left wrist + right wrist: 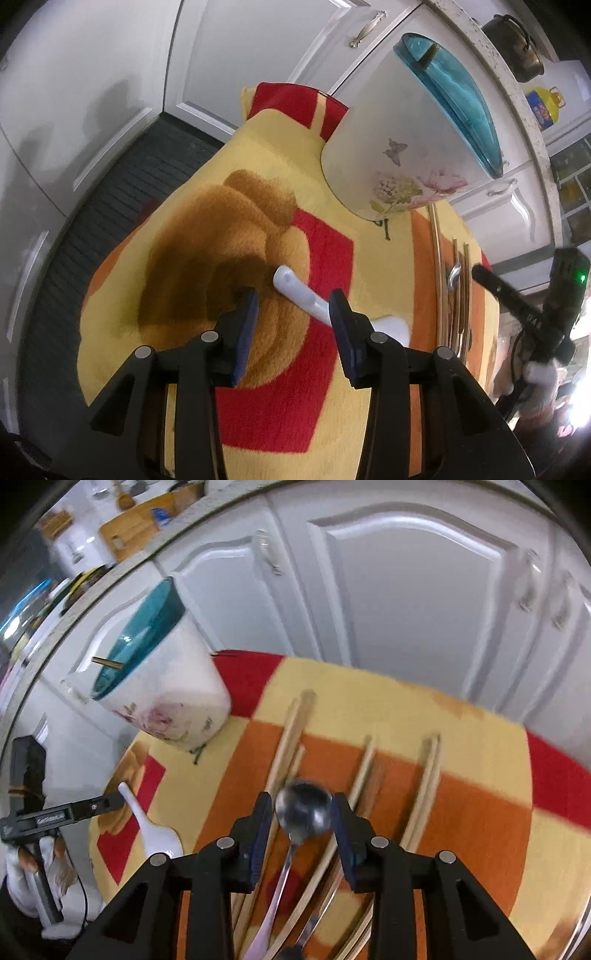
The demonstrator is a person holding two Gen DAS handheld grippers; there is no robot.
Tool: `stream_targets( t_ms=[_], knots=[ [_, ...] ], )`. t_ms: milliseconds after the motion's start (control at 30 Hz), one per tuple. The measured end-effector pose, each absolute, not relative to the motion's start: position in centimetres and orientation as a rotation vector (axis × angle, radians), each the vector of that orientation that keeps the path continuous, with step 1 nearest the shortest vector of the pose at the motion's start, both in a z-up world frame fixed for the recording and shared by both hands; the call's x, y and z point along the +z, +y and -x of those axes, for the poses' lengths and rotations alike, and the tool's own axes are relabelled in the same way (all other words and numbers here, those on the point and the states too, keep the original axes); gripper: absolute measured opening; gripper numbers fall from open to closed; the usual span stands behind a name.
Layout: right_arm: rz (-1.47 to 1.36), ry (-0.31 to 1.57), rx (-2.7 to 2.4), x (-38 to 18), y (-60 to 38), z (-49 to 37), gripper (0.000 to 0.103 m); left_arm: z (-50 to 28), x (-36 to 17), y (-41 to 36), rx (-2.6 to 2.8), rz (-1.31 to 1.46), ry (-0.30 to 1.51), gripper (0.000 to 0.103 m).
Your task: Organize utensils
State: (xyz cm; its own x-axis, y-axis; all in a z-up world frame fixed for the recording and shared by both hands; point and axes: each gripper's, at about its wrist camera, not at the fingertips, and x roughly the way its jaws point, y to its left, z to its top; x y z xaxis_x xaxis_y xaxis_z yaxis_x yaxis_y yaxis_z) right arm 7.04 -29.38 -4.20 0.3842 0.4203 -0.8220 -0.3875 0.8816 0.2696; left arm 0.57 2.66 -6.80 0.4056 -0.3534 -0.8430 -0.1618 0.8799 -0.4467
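A white floral holder with a teal inside (413, 133) (162, 679) stands at the far edge of a colourful cloth (207, 206) (458, 786), one stick inside it. My left gripper (291, 314) is open just above a white ceramic spoon (301, 293) (155, 830), whose handle lies between the fingers. My right gripper (301, 806) is open with the bowl of a metal spoon (303, 806) between its fingertips; I cannot tell if they touch it. Several wooden chopsticks (291, 731) (448, 295) lie on the cloth around it.
White cabinet doors (406, 590) (110, 74) stand close behind the cloth. A dark ribbed mat (122, 192) lies left of it. A countertop with a pot (513, 48) and a yellow oil bottle (543, 107) is above. The other gripper shows at each view's edge (517, 299) (66, 812).
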Motion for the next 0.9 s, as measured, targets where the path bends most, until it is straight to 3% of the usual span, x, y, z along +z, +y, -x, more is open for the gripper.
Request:
stream_targets(
  t_ms=[200,267,433,533,567,633,900],
  knots=[
    [0.052,1.057,0.644,-4.9,-28.5,-9.8,0.04,-1.5,-6.8,1.7,-0.161,0.467,1.158,0.037],
    [0.044,1.065,0.677,-5.3,-29.0,-10.3,0.04,-1.7,-6.9,1.6,-0.166,0.449,1.163,0.029],
    [0.054,1.146,0.772,-7.2,-28.7,-10.2,0.039,-2.4,-7.1,1.5,-0.193,0.437,1.175,0.024],
    [0.06,1.142,0.792,-7.8,-28.8,-9.7,0.029,-2.9,-7.1,1.3,-0.209,0.443,1.185,0.024],
    [0.027,1.148,0.79,-7.8,-29.2,-9.8,0.018,-3.1,-7.2,1.3,-0.214,0.445,1.188,0.024],
    [-0.015,1.138,0.774,-7.7,-29.9,-9.7,0.012,-3.3,-7.2,1.1,-0.217,0.438,1.187,0.024],
    [0.006,1.091,0.718,-6.1,-29.9,-5.9,0.002,-4.0,-7.1,0.8,-0.274,0.466,1.163,0.017]
  ],
)
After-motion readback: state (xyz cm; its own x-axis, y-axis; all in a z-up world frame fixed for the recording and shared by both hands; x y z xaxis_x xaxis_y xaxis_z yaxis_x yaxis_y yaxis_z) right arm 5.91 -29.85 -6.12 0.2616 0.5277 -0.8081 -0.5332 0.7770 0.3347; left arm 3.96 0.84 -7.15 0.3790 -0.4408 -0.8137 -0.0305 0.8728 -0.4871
